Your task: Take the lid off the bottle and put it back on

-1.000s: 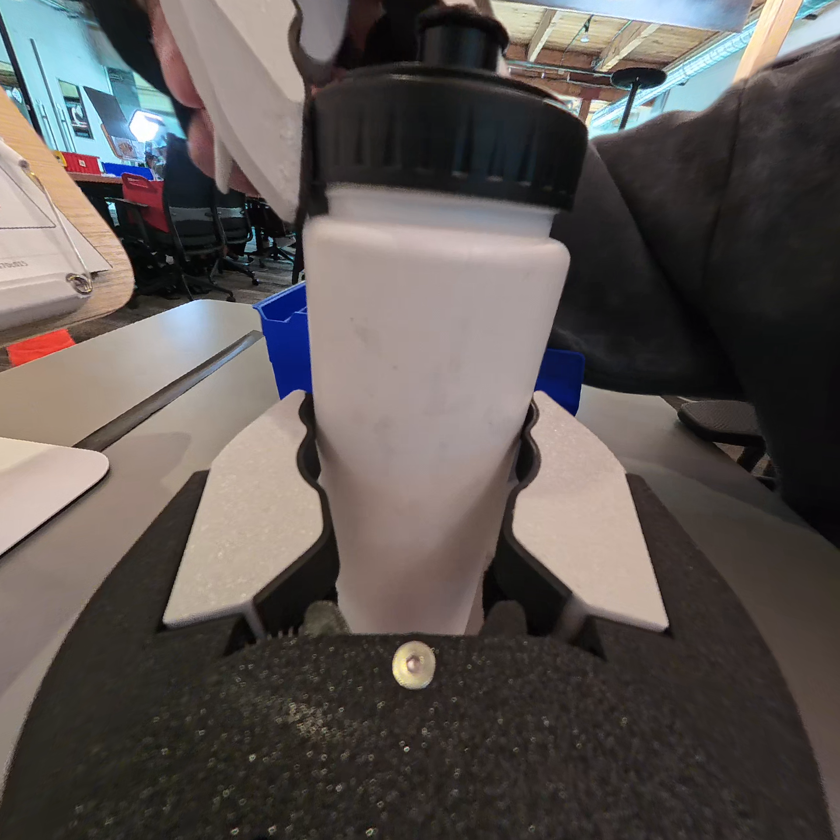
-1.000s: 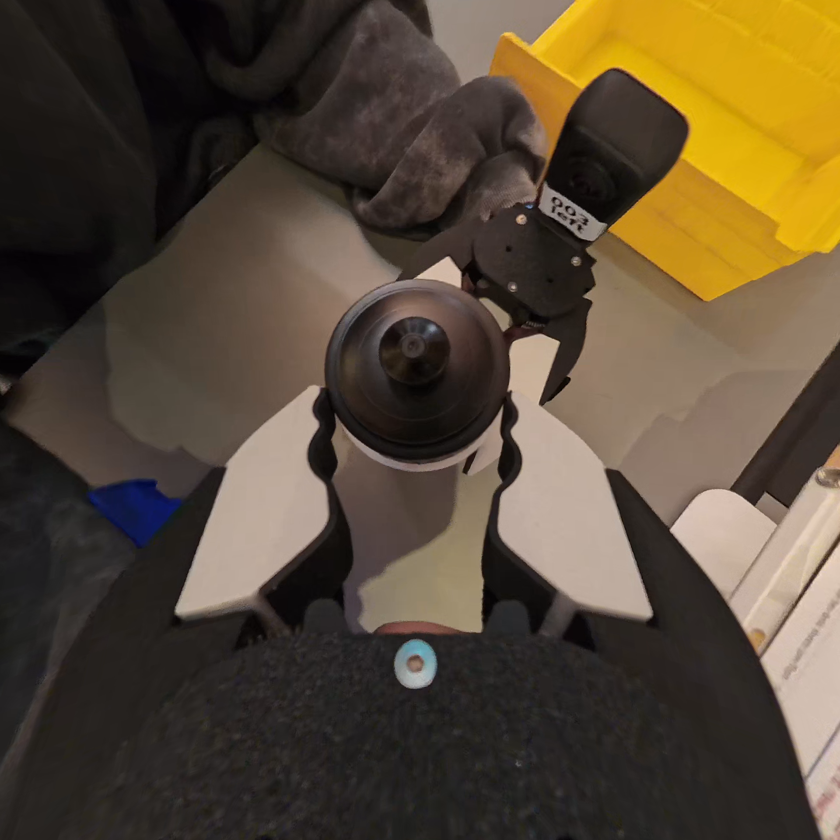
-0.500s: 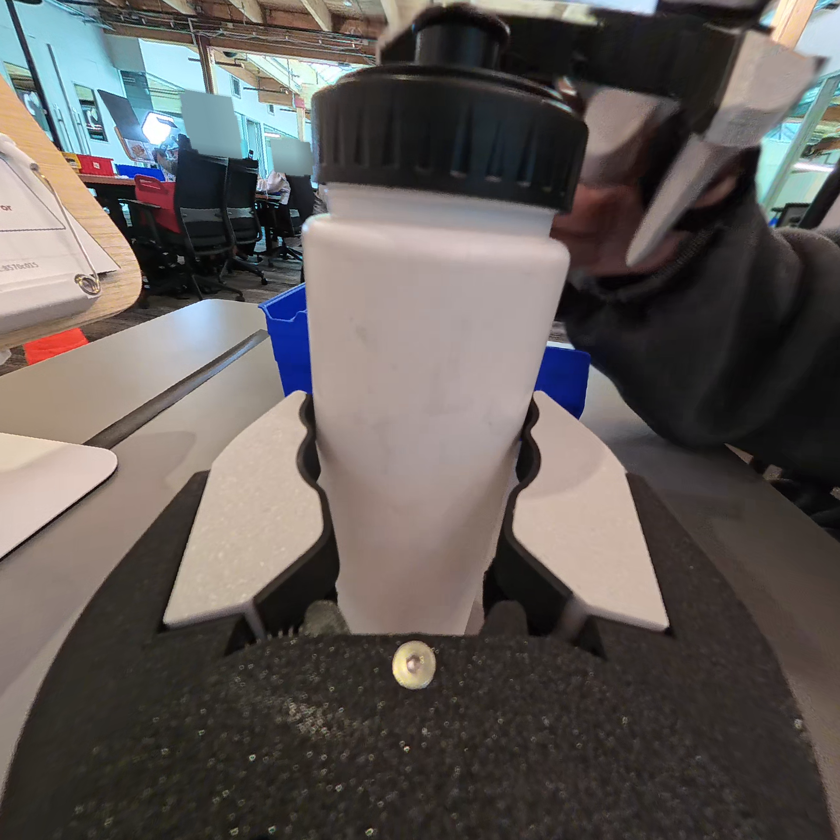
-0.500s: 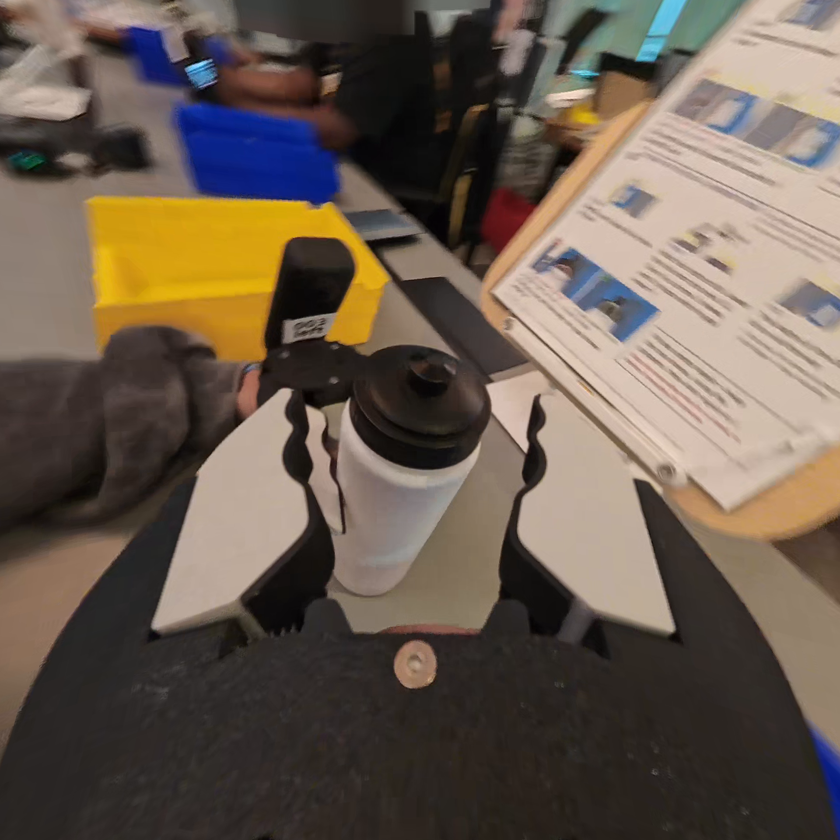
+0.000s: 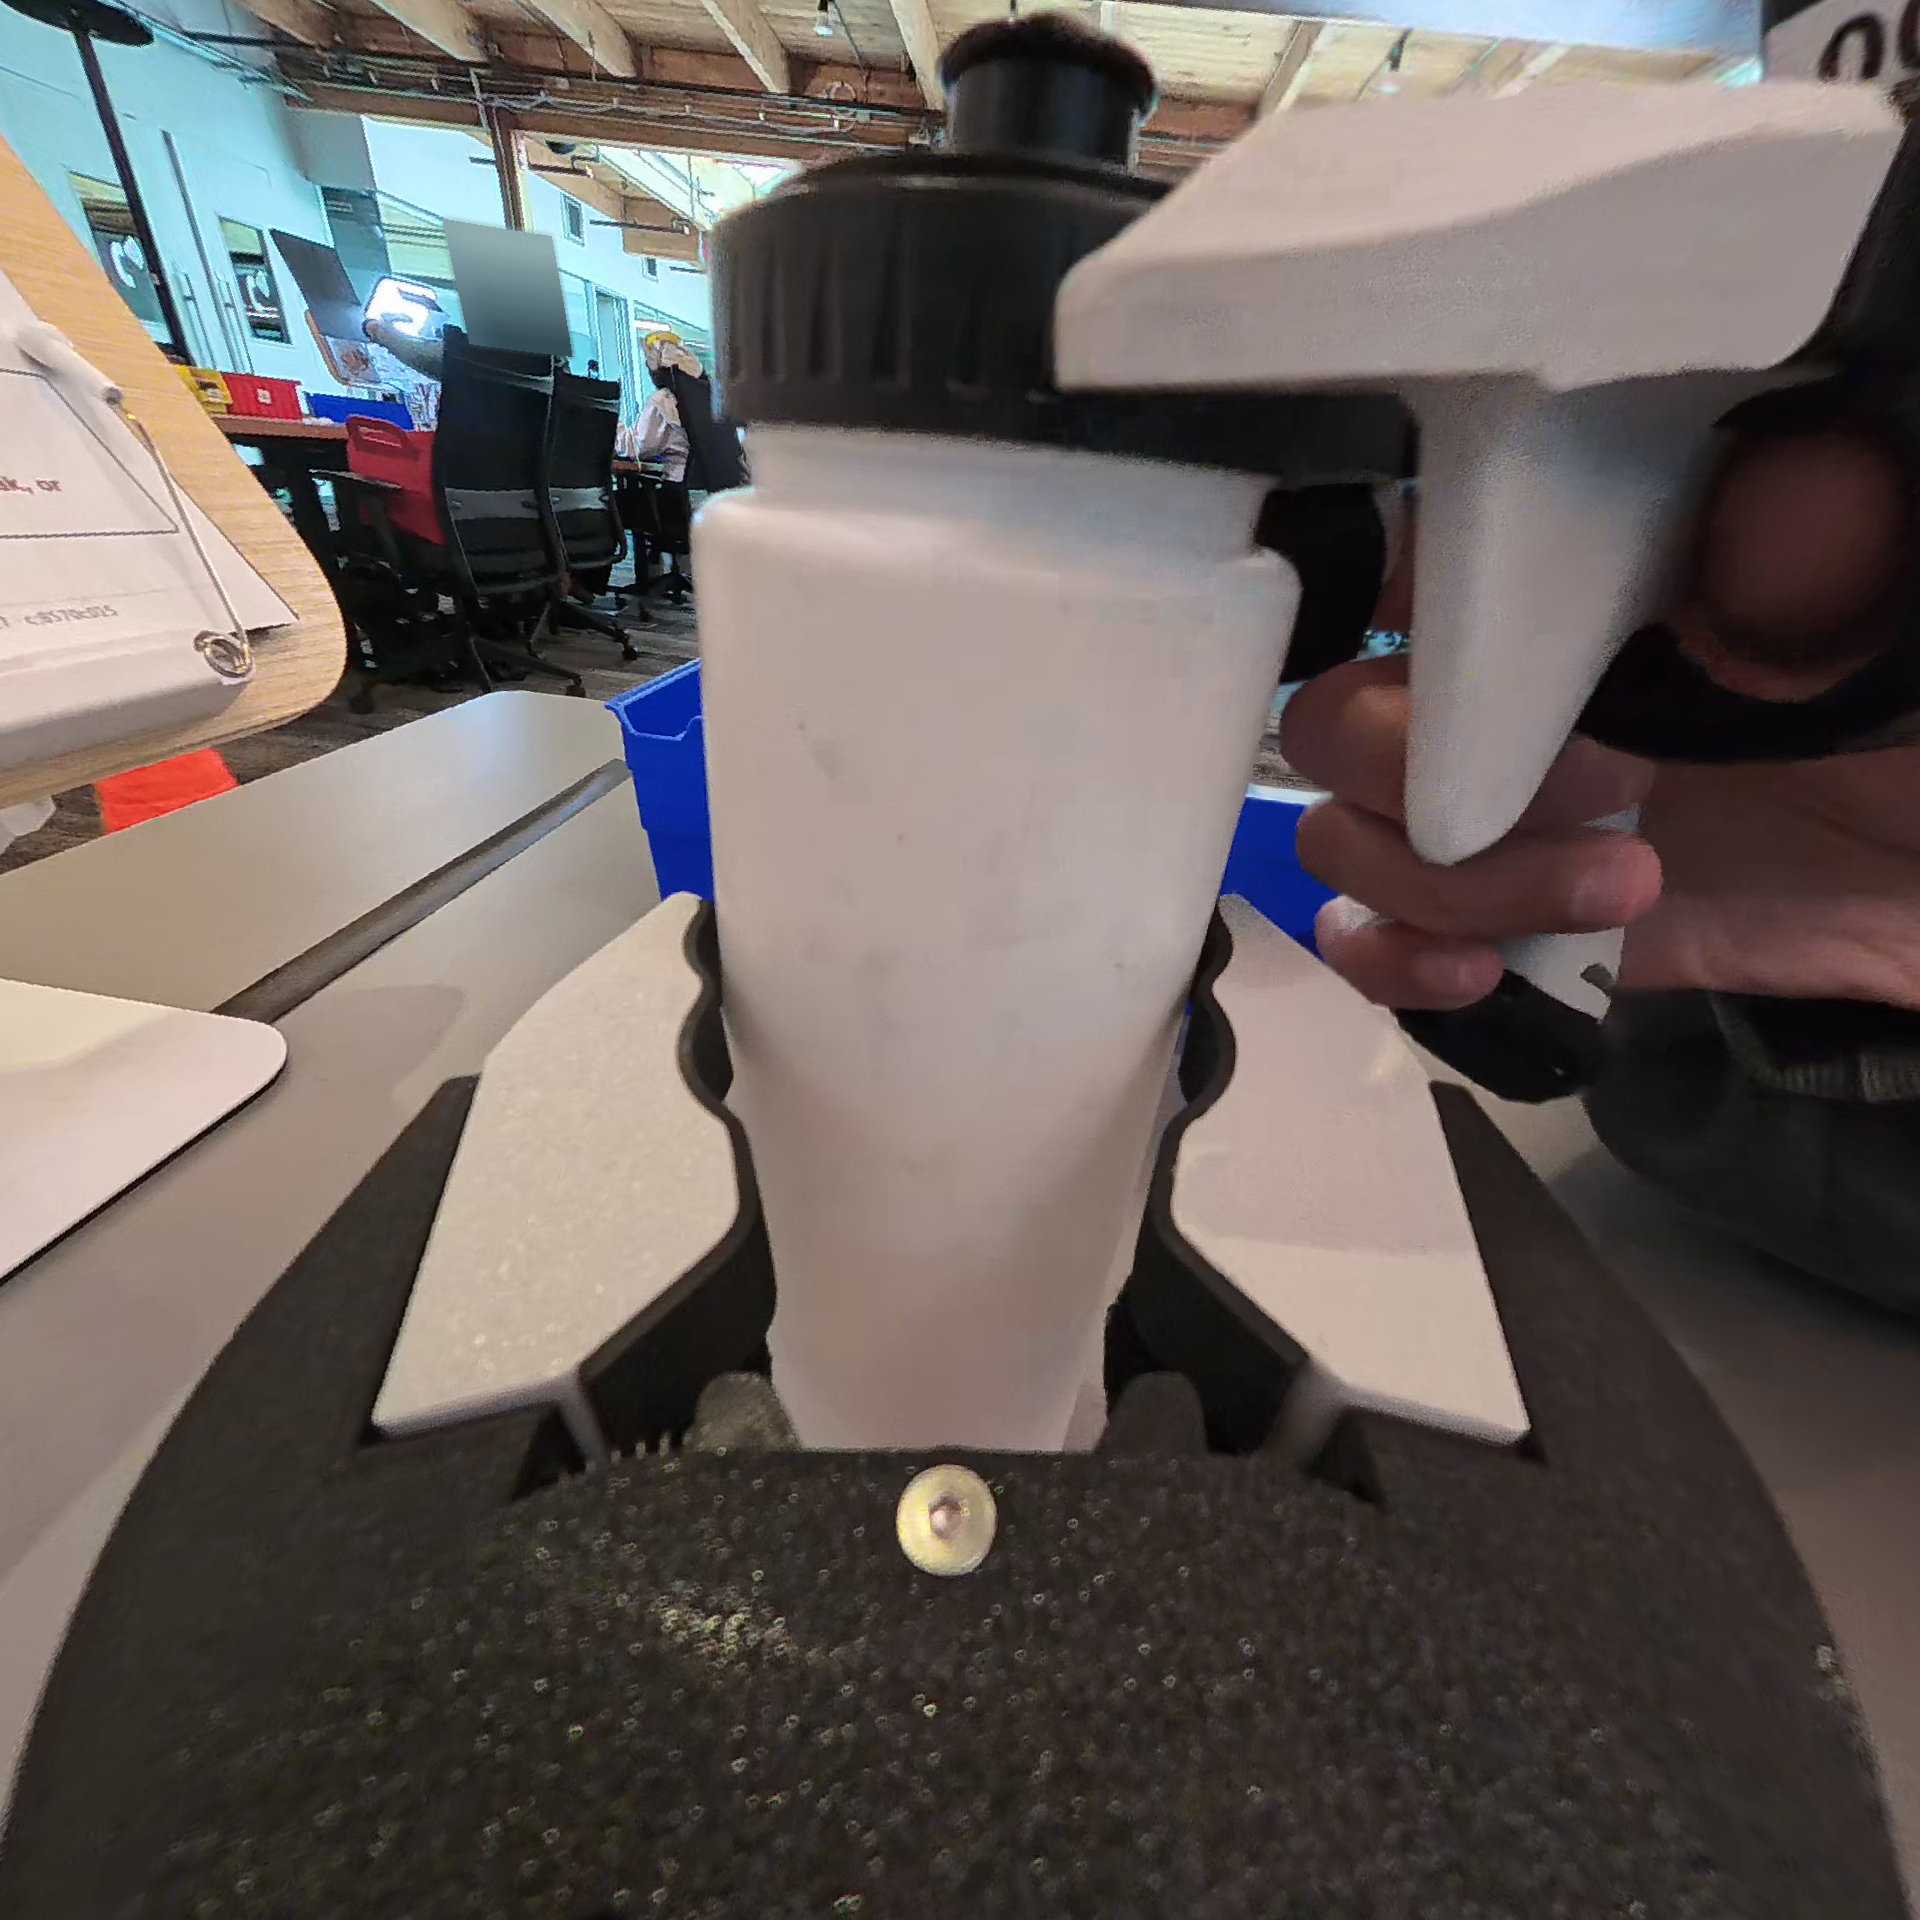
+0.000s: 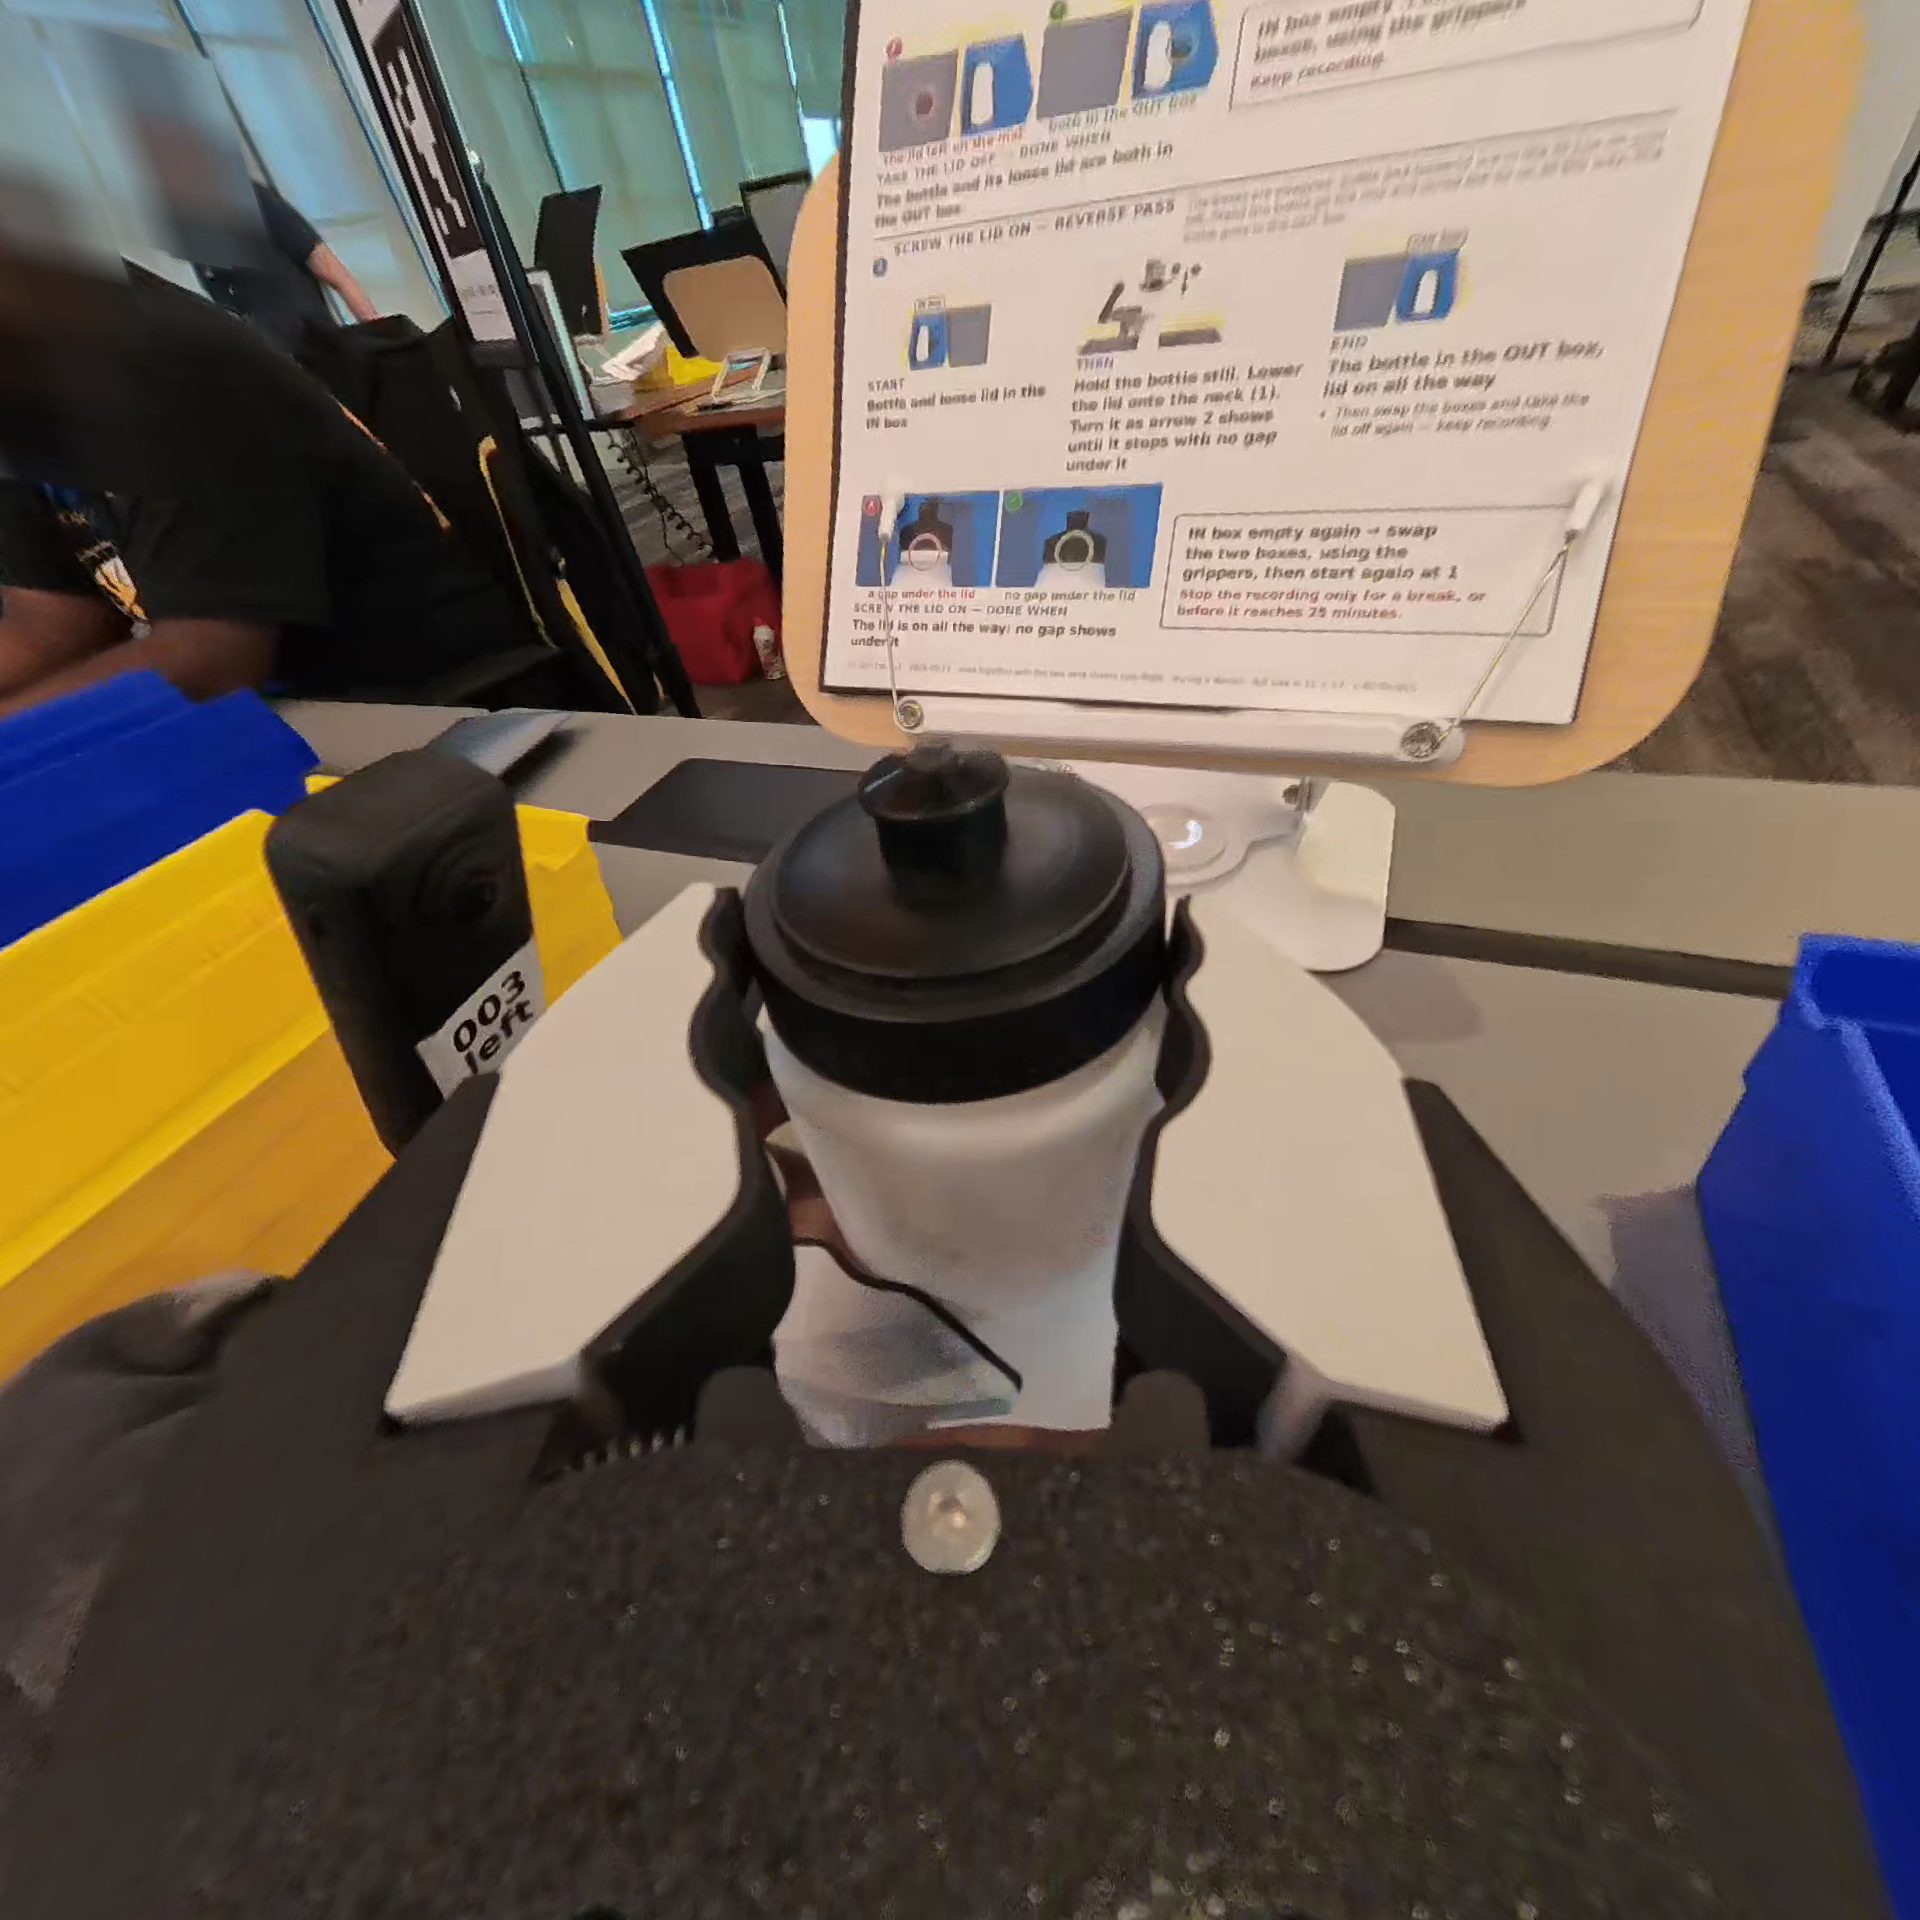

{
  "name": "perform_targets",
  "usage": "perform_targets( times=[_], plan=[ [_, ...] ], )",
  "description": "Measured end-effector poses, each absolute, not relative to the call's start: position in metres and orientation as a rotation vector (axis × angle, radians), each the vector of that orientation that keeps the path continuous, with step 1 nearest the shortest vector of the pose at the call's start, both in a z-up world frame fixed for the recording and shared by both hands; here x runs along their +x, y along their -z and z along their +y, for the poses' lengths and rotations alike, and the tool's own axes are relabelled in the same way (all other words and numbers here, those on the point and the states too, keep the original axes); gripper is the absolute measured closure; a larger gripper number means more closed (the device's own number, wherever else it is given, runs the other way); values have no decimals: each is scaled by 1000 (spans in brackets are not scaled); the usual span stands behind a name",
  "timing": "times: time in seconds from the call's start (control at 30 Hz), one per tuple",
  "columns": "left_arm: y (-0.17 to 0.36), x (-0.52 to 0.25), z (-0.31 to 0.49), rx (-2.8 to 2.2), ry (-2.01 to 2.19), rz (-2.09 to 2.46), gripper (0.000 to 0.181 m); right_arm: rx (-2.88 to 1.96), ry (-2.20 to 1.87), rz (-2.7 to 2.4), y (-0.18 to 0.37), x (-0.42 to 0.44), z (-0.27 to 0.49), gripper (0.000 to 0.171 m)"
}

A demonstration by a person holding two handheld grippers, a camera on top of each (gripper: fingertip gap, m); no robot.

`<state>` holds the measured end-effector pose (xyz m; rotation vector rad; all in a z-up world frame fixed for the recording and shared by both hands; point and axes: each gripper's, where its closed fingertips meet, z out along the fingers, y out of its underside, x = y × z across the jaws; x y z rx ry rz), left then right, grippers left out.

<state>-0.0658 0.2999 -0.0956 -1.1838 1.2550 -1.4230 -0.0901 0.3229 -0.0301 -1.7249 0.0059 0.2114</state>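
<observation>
A white bottle (image 5: 977,883) with a black screw lid (image 5: 894,301) stands upright on the grey table. My left gripper (image 5: 961,935) is shut on the bottle's lower body. My right gripper (image 6: 951,935) comes in level from the side, with its two fingers pressed on either side of the lid (image 6: 956,935), which sits on the bottle's neck. The bottle (image 6: 966,1174) shows below it. One right finger (image 5: 1455,260) covers the lid's right side in the left wrist view. The left gripper's black camera housing (image 6: 405,935) shows at the left of the right wrist view.
A yellow bin (image 6: 135,1060) sits left of the bottle and a blue bin (image 6: 1829,1247) right. Another blue bin (image 5: 665,790) is behind the bottle. An instruction board (image 6: 1299,364) on a white stand faces me. A hand (image 5: 1455,883) holds the right gripper.
My right gripper swung from above the lid, looking down, to a level sideways pose and closed its fingers around the lid. My left gripper and the bottle stayed still.
</observation>
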Motion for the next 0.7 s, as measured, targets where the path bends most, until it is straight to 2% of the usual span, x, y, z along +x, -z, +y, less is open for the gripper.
perform_targets(
  times=[0.37, 0.7],
  plan=[
    [96, -66, 300, -1181, 1424, 1264, 96, -1899, -378, -420, 36, -95, 318, 96],
    [95, -71, 305, -1184, 1441, 1263, 96, -1965, -567, -1135, 41, -102, 318, 98]
  ],
)
